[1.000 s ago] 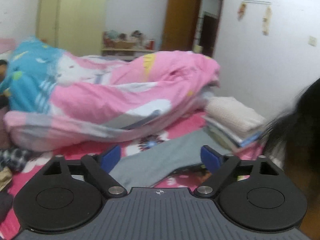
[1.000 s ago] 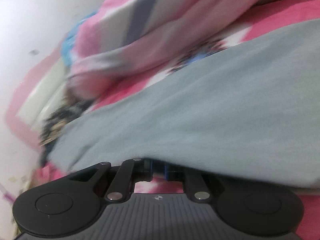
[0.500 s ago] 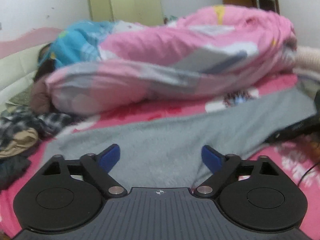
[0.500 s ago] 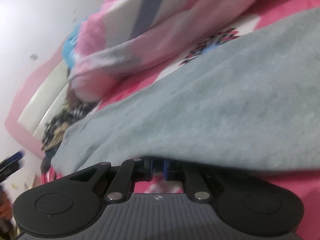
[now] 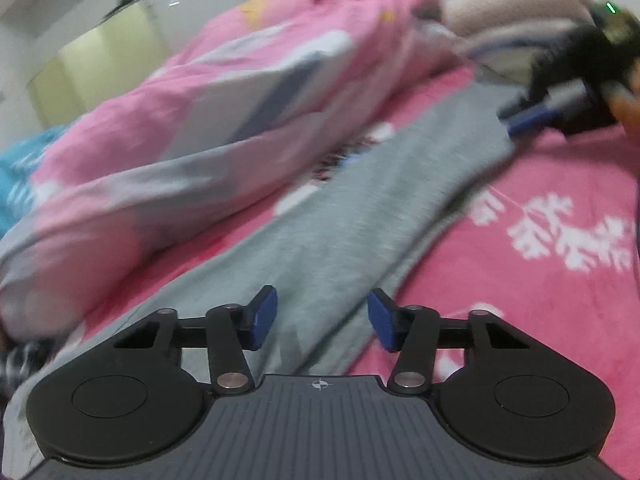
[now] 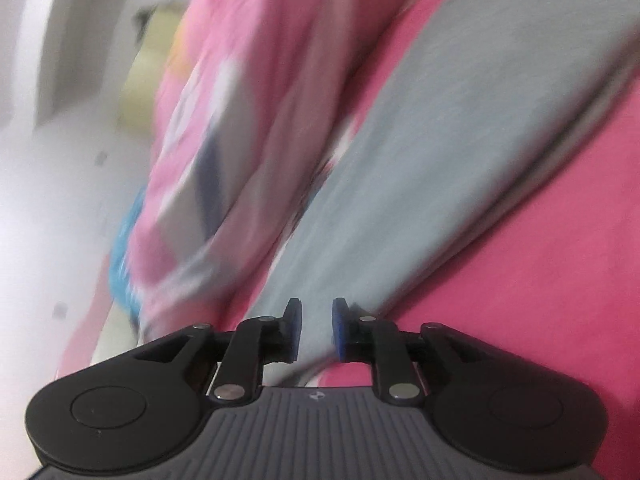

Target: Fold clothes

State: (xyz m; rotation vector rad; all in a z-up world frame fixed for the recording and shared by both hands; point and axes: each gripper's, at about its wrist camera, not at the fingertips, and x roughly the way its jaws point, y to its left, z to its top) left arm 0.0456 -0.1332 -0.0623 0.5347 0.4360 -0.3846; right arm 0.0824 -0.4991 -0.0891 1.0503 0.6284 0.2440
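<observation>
Long grey soft cloth (image 5: 360, 208) flat on pink bed sheet (image 5: 560, 320), beside big pink quilt (image 5: 224, 112). Left gripper (image 5: 322, 320) half open, just been closing, over cloth. Right gripper (image 6: 316, 330) slightly apart, just been opening, cloth edge between, unpinched.

A long garment (image 5: 360, 216) lies flat on the bedspread (image 5: 560, 300), running from near left to far right in the left wrist view. A bunched quilt (image 5: 224, 120) lies along its far-left side, with a strip of bedspread between them. At the garment's far right end is the right gripper (image 5: 536, 118), and behind that, beside the quilt's right end, a stack of folded cloth (image 5: 516, 12); a wardrobe (image 5: 100, 64) stands far left behind the quilt.
</observation>
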